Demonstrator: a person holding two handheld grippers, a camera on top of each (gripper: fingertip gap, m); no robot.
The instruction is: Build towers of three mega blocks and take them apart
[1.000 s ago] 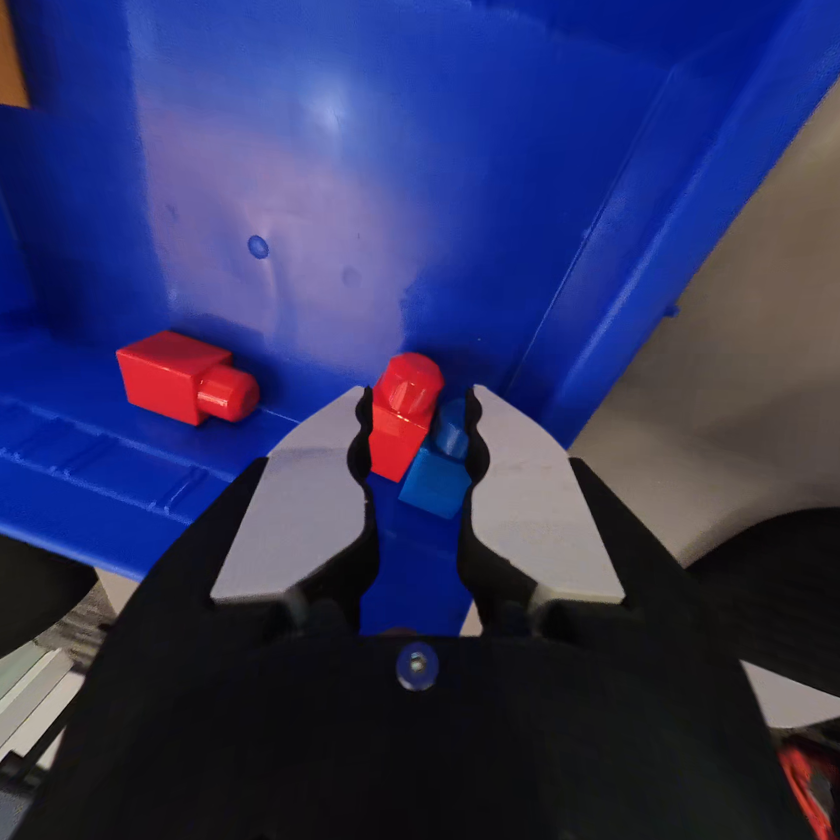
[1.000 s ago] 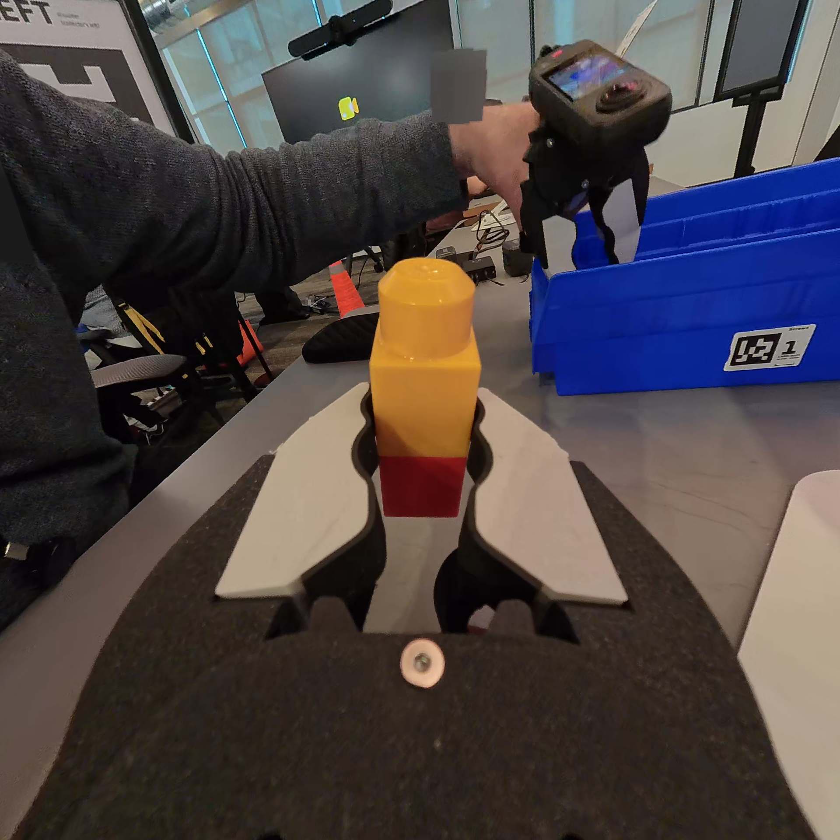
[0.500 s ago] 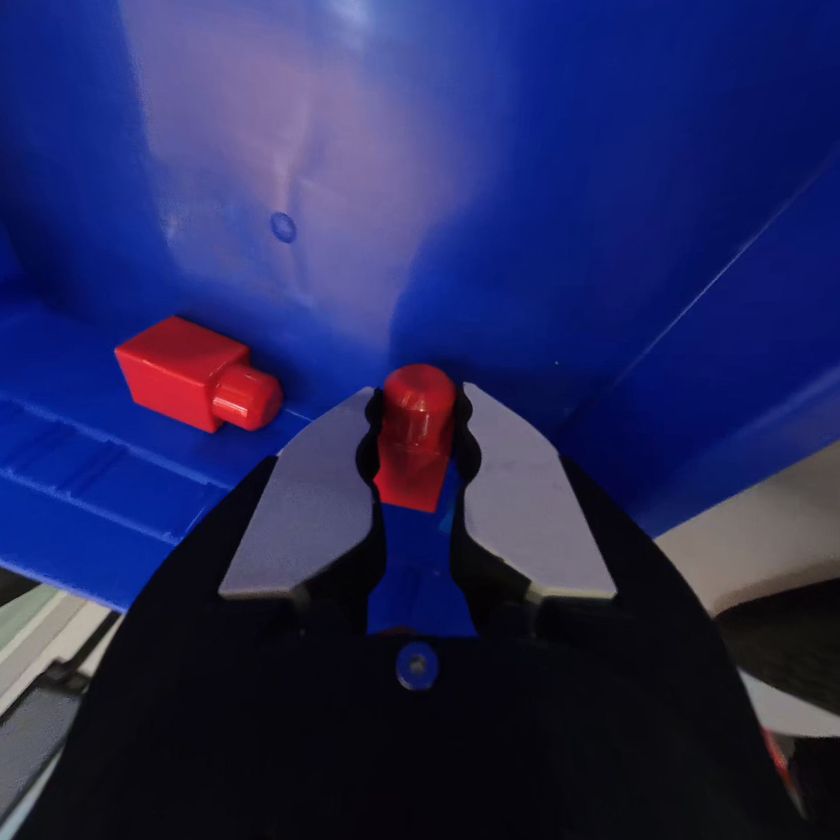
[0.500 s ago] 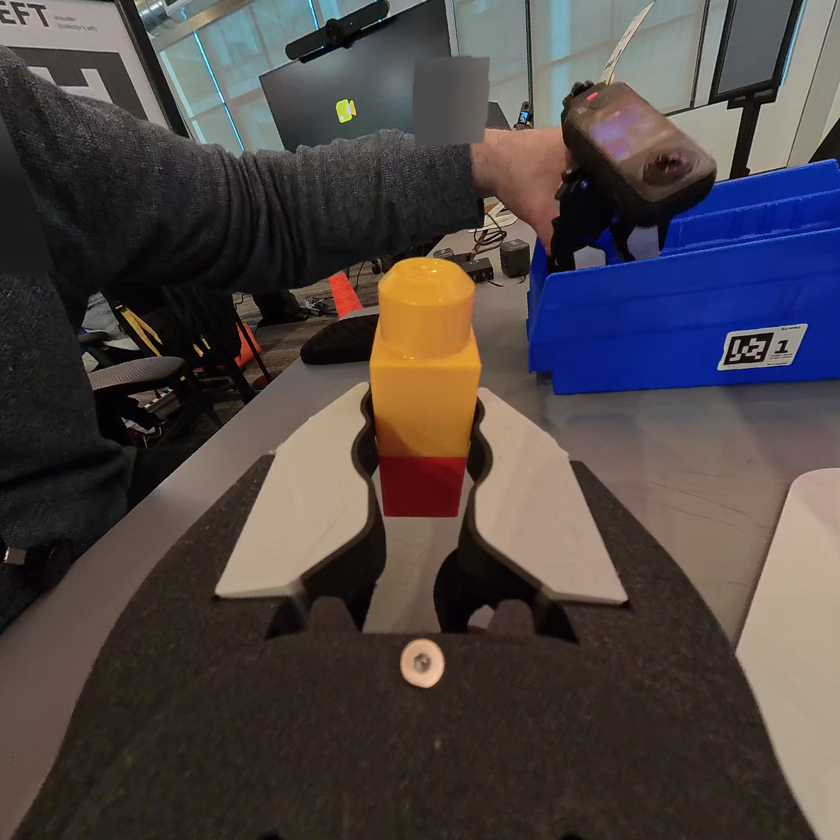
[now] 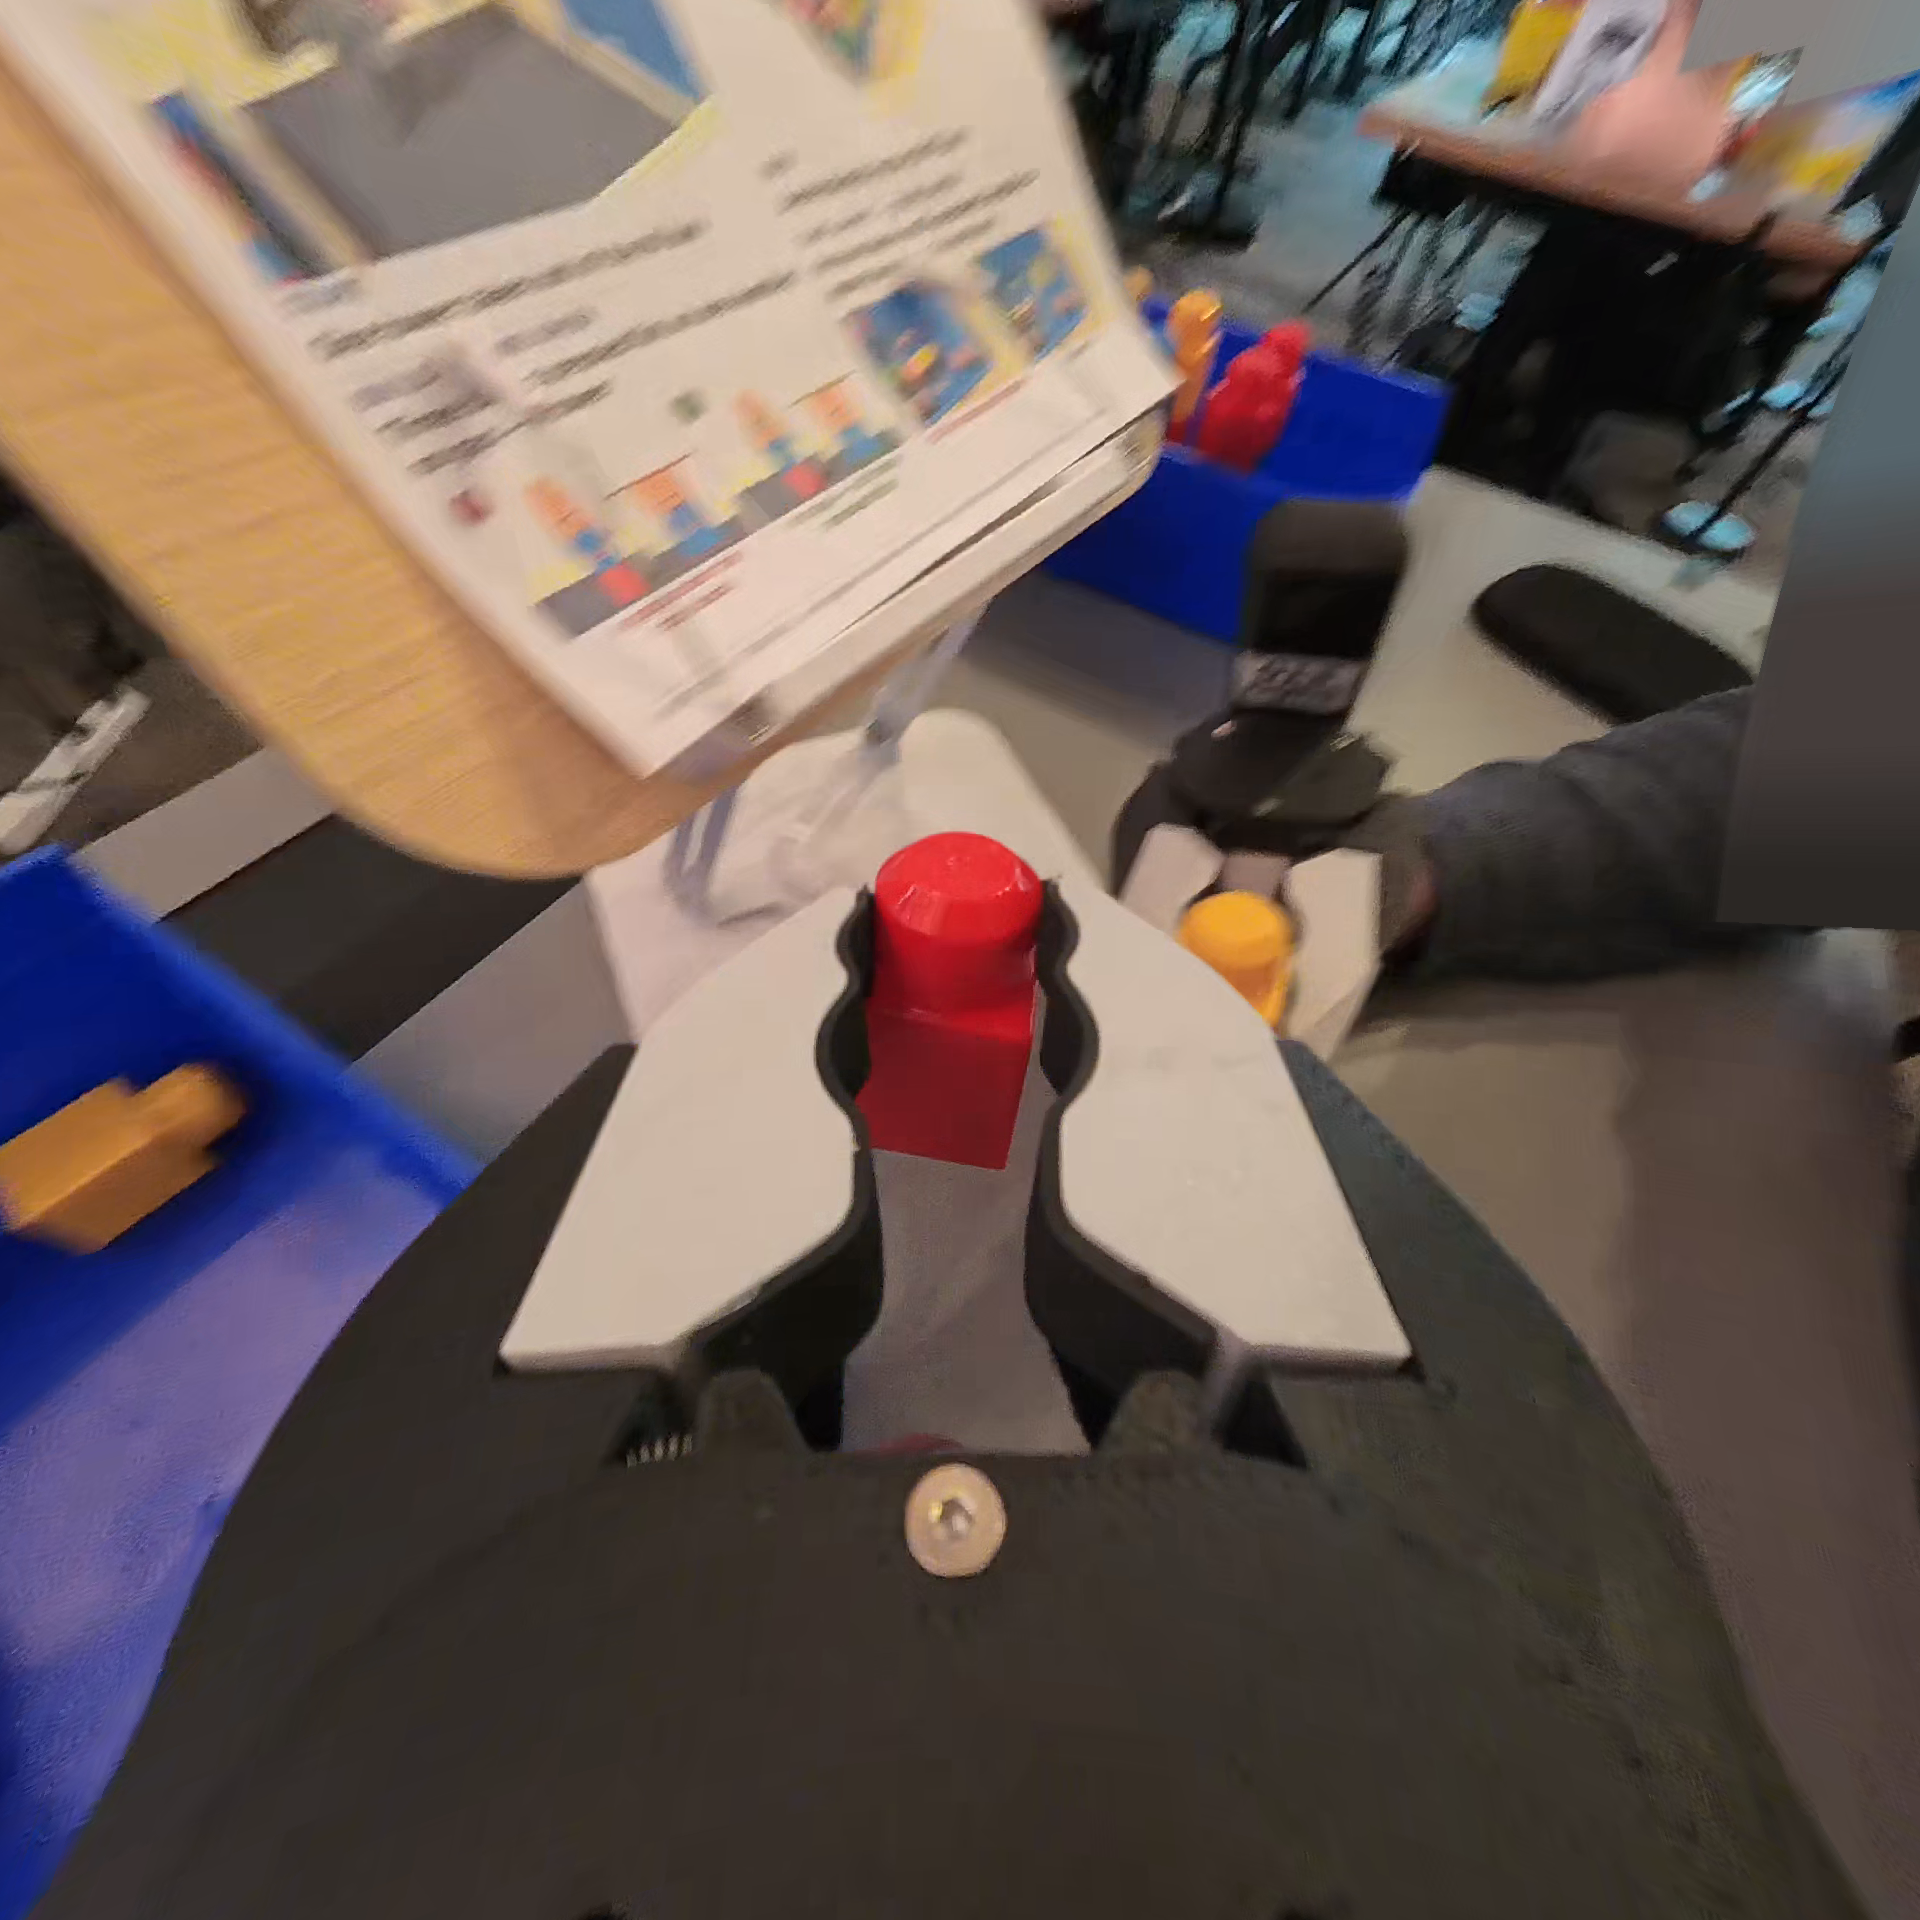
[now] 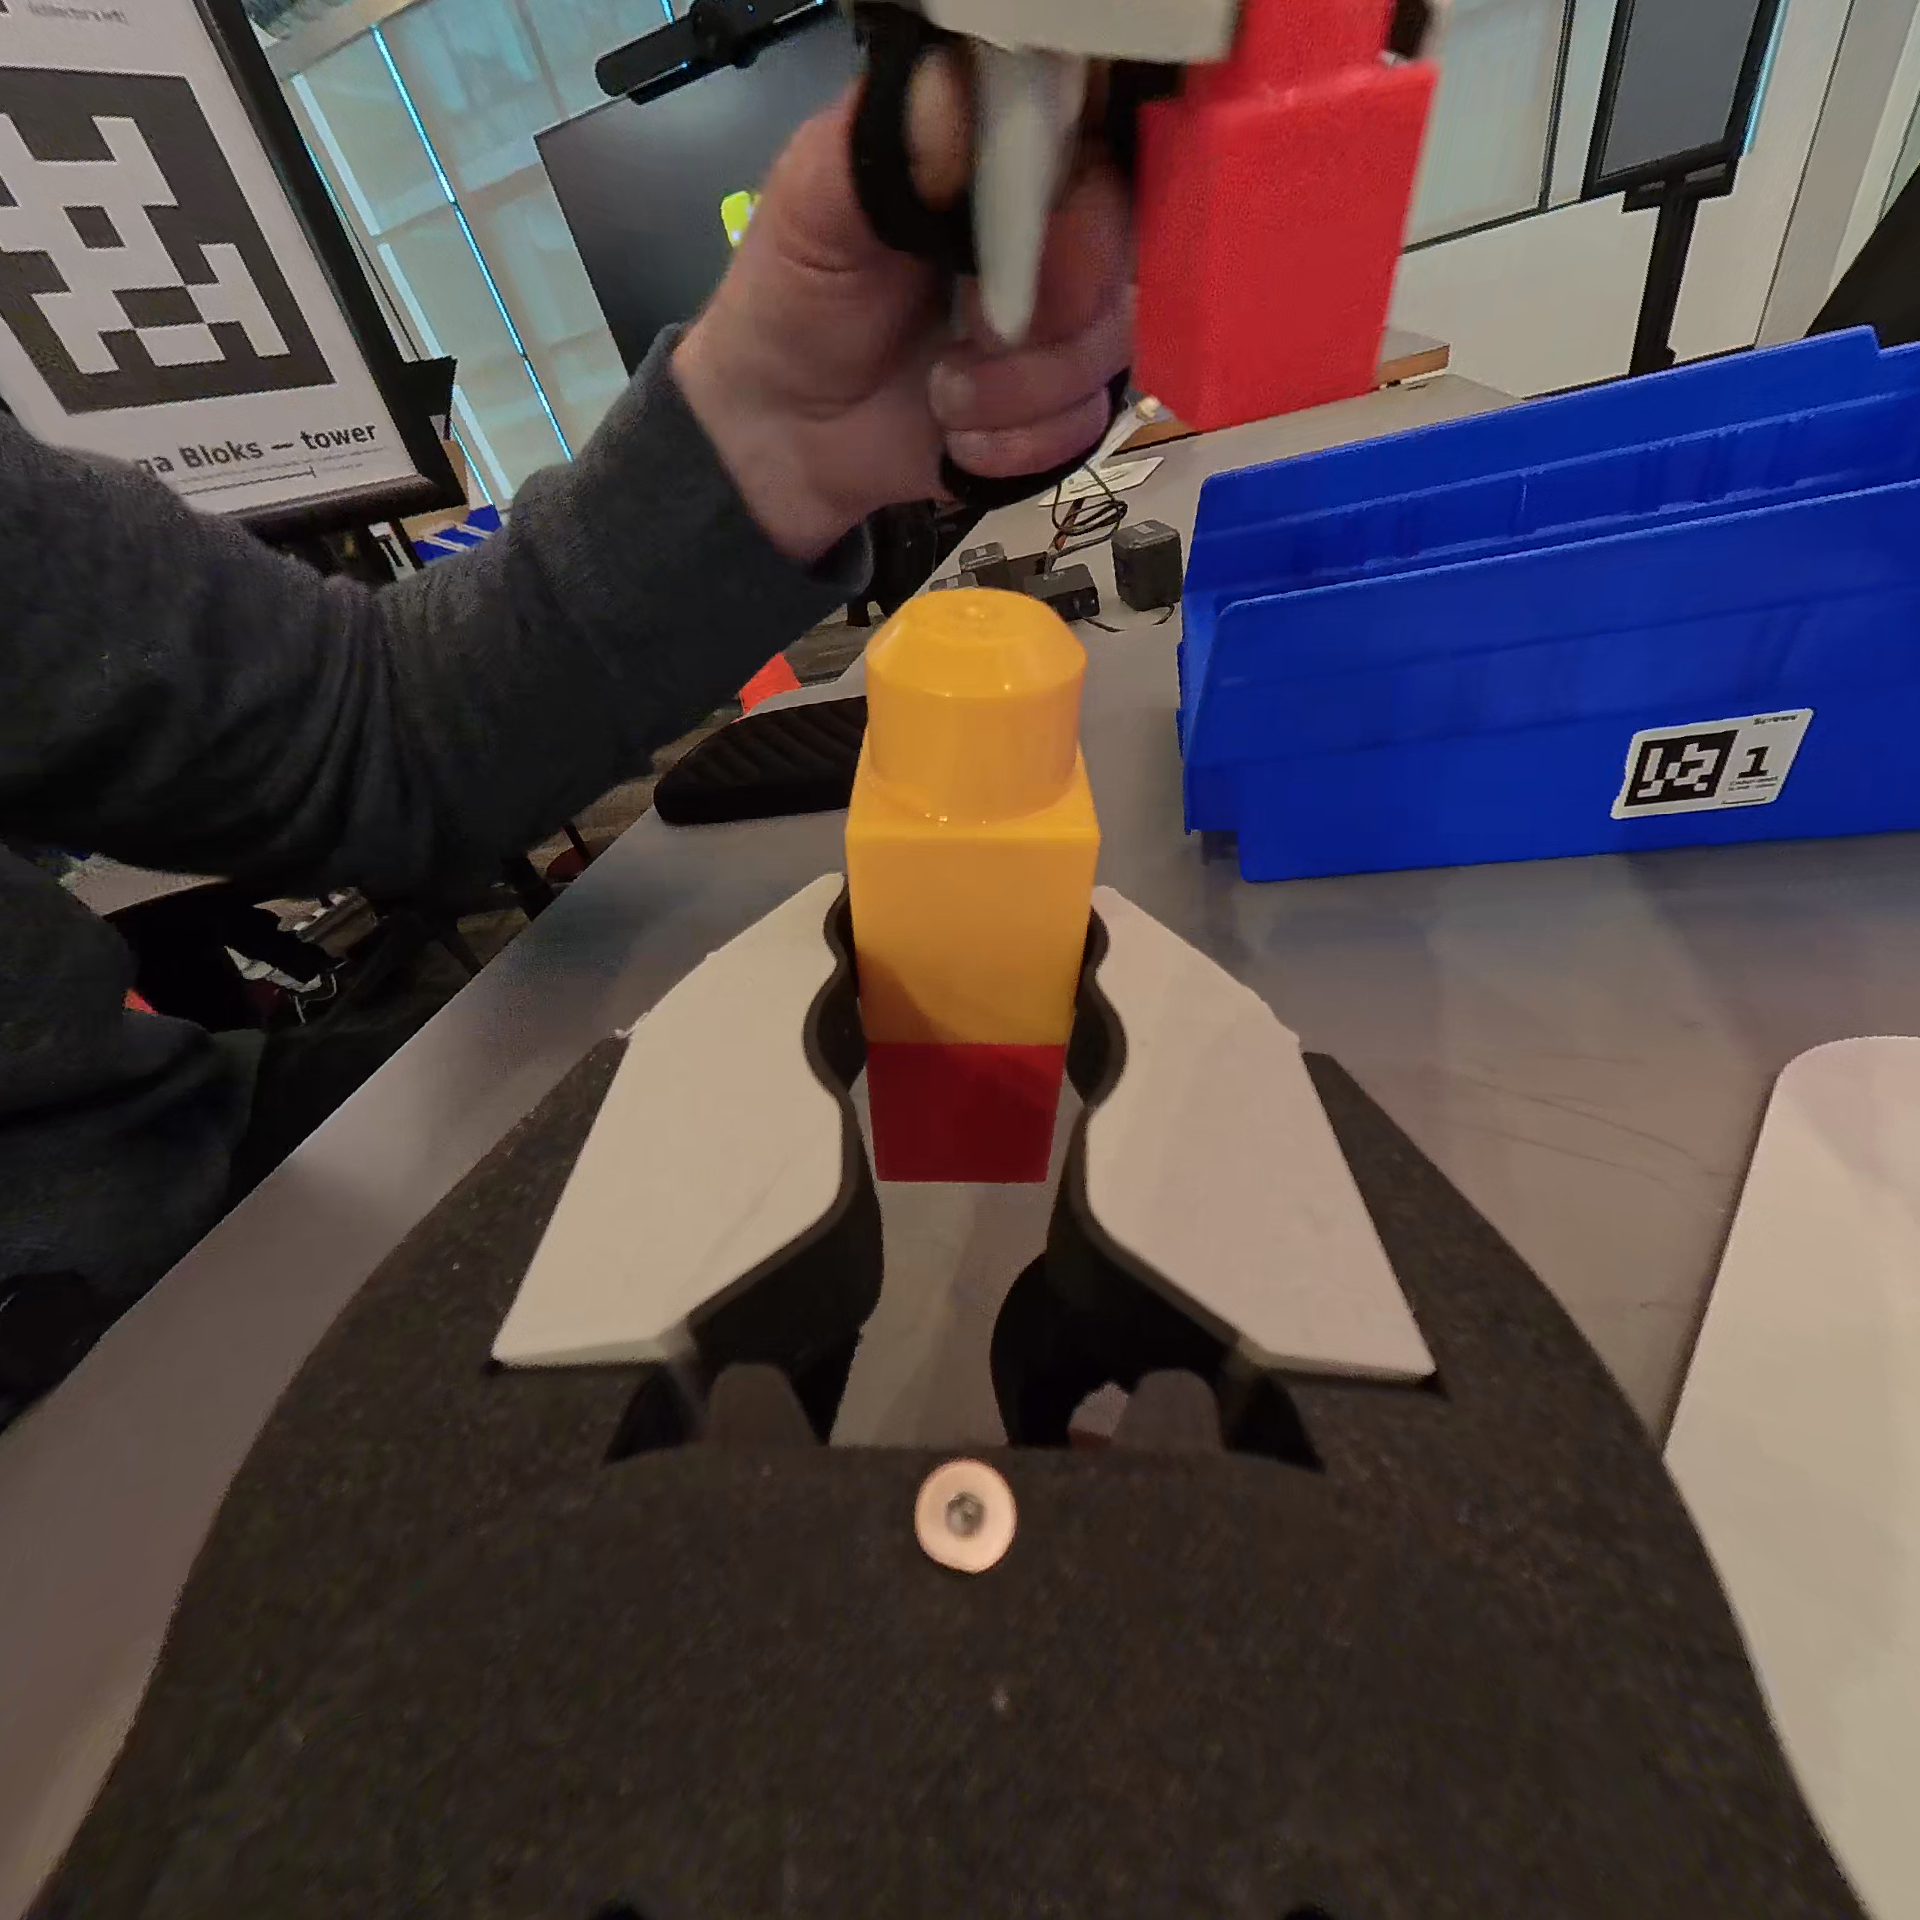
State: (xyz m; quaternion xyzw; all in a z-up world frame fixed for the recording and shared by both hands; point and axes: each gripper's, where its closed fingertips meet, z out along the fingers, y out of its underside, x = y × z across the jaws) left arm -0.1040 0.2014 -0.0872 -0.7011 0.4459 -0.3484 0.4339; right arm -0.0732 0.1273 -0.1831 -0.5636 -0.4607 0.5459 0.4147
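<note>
My left gripper (image 5: 956, 935) is shut on a red block (image 5: 951, 1039), stud pointing forward, held in the air outside the blue bin (image 5: 156, 1299). My right gripper (image 6: 966, 914) is shut on a two-block stack standing on the grey table: a yellow block (image 6: 971, 862) on top of a red block (image 6: 966, 1112). In the right wrist view the held red block (image 6: 1268, 229) hangs above and behind the stack, with a hand (image 6: 831, 343) around the left gripper's handle. In the left wrist view the stack's yellow top (image 5: 1236, 951) shows ahead to the right, lower down.
A yellow block (image 5: 114, 1153) lies in the blue bin at the left. The blue bin (image 6: 1558, 675) stands on the table to the right of the stack. A printed instruction sheet (image 5: 644, 343) on a stand is ahead. A white sheet (image 6: 1818, 1403) lies at the right. About 12 centimetres separates my left fingertips from my right.
My left gripper closed on the red block in the bin, lifted it out and swung over toward the stack. The right gripper and its stack have not moved.
</note>
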